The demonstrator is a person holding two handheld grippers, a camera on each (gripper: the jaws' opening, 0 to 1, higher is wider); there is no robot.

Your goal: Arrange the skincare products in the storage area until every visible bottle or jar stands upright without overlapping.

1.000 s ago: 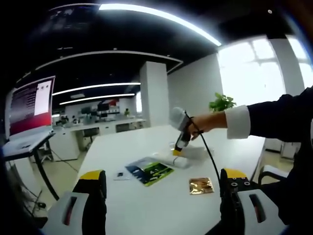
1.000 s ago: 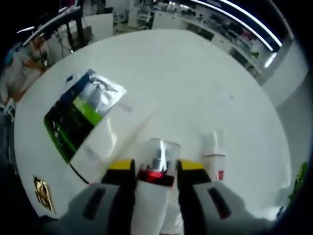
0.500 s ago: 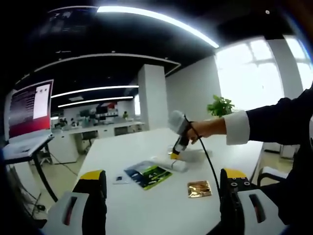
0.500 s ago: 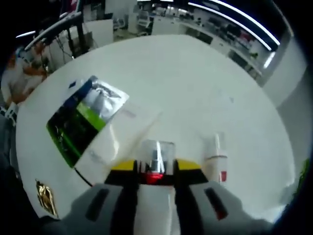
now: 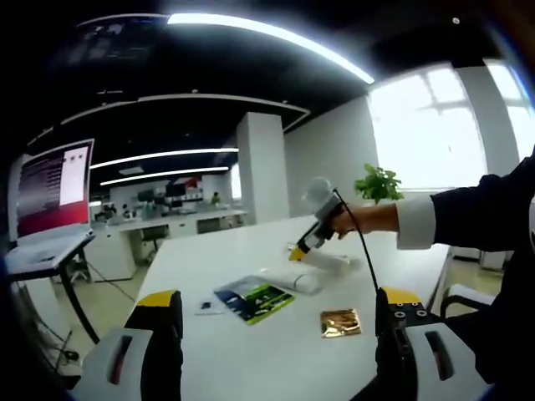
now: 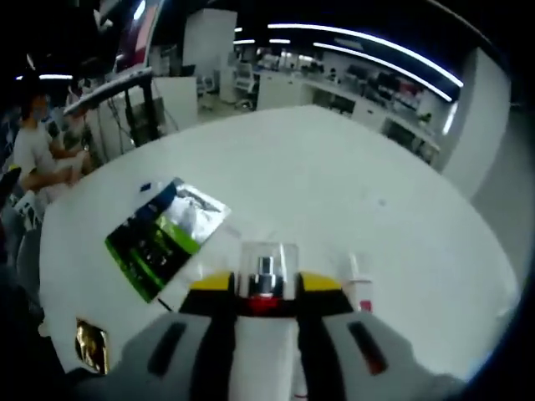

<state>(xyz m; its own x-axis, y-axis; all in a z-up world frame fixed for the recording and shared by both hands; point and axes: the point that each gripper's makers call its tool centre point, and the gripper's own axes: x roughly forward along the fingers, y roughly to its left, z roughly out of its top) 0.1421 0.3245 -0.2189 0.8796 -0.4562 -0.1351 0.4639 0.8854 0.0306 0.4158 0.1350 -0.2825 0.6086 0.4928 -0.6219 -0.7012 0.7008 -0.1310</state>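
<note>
My right gripper [image 6: 266, 288] is shut on a white bottle [image 6: 267, 266] with a clear cap and a red band, held between the yellow-tipped jaws above the white table [image 6: 334, 184]. A second white bottle [image 6: 358, 290] with a red mark lies just right of the jaws. In the left gripper view, the right gripper [image 5: 311, 227] hangs over the far part of the table, held by a hand [image 5: 368, 219]. A white tube [image 5: 294, 279] lies beneath it. My left gripper [image 5: 277, 299] is open and holds nothing, low over the near table edge.
A green and blue sachet [image 6: 163, 238] lies flat on the table's left part, also seen as the sachet [image 5: 255, 298]. A gold sachet [image 5: 341, 322] lies near the front. A person [image 6: 33, 159] sits beyond the table's left edge. A desk with a screen [image 5: 52, 184] stands left.
The right gripper's jaws have closed onto the clear-capped bottle and it has lifted and tilted up off the table. In the left gripper view the hand has moved right and slightly up.
</note>
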